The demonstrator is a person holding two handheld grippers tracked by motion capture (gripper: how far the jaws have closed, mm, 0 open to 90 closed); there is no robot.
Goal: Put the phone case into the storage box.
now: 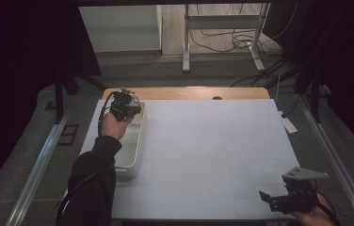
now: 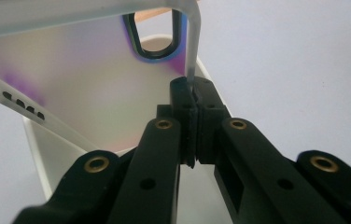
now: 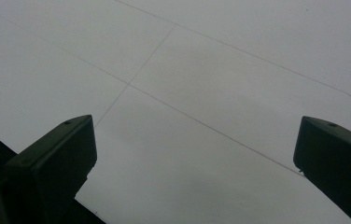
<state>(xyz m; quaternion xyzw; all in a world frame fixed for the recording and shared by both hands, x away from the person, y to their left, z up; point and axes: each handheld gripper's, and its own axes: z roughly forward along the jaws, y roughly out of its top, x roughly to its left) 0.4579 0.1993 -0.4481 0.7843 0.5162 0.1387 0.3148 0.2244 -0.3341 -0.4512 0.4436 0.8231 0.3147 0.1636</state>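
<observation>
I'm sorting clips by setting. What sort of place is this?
Probably a lab or recording workspace, not a home: a bare white table enclosed by dark curtains, loose cables on the floor behind, and hand-held grippers, left, right.

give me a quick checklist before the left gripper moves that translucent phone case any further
1. Left gripper shut on the phone case: ok, the jaws pinch its thin side wall.
2. Bite depth: not ok, only the very edge sits between the pads, so it could slip.
3. Case over the white tray: ok, the tray's wall shows right beneath it.
4. Case off the tray floor: cannot tell.
5. Right gripper out of the way: ok, open and empty at the table's near right corner.
6. Path across the table: ok, the white top ahead is bare.
</observation>
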